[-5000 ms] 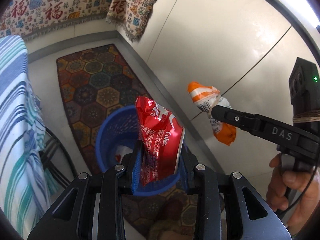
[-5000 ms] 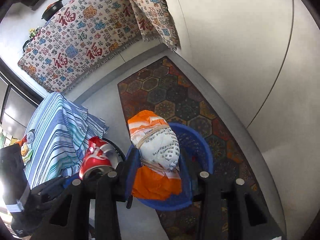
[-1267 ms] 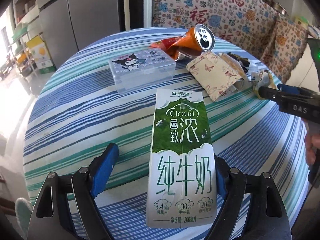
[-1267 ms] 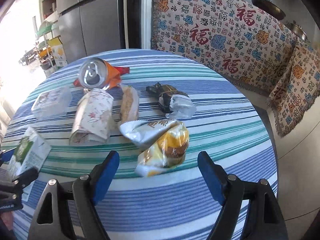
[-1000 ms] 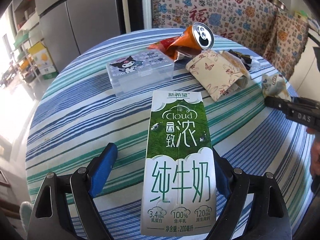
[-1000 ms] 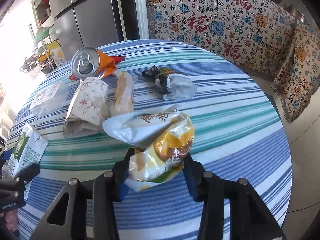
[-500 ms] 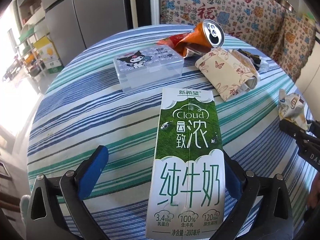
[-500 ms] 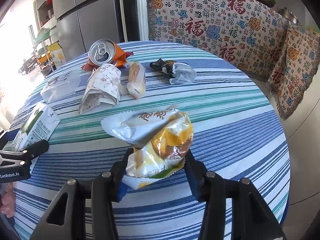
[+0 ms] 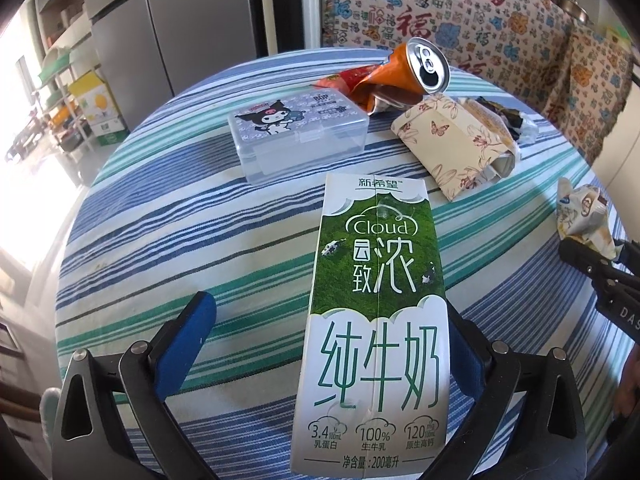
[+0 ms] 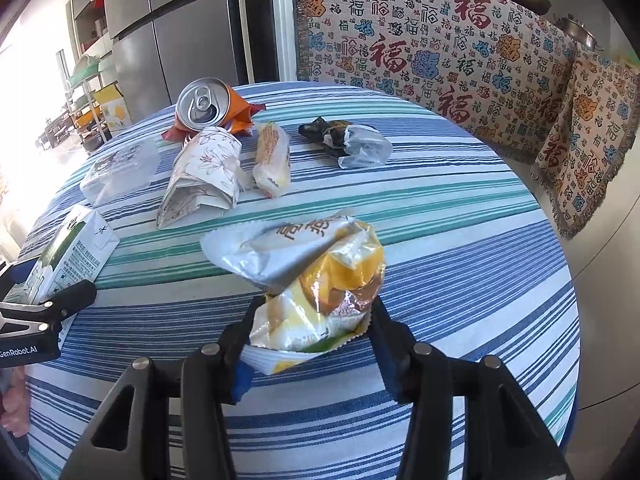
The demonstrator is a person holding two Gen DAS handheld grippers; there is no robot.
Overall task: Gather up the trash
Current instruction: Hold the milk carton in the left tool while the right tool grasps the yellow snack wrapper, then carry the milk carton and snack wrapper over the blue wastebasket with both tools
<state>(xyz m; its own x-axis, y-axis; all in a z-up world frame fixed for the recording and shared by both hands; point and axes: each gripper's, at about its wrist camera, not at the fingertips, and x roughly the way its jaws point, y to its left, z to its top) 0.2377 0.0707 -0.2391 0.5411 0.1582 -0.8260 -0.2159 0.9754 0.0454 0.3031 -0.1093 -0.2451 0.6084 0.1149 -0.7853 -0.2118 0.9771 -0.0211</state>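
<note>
A round worktop (image 10: 460, 216) under a blue, green and white striped cloth. Behind it stands a grey fridge (image 10: 172, 36) and a patterned throw (image 10: 440, 40). Bright daylight floods from the left over shelves (image 9: 52, 92).

Green-and-white milk carton (image 9: 376, 320) lies flat near the table's left edge; crumpled silver-yellow snack wrapper (image 10: 312, 284), lifted, sits near centre.

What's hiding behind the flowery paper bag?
In the left view, an orange can and a red wrapper lie behind the paper bag. The can's lower side is covered.
</note>
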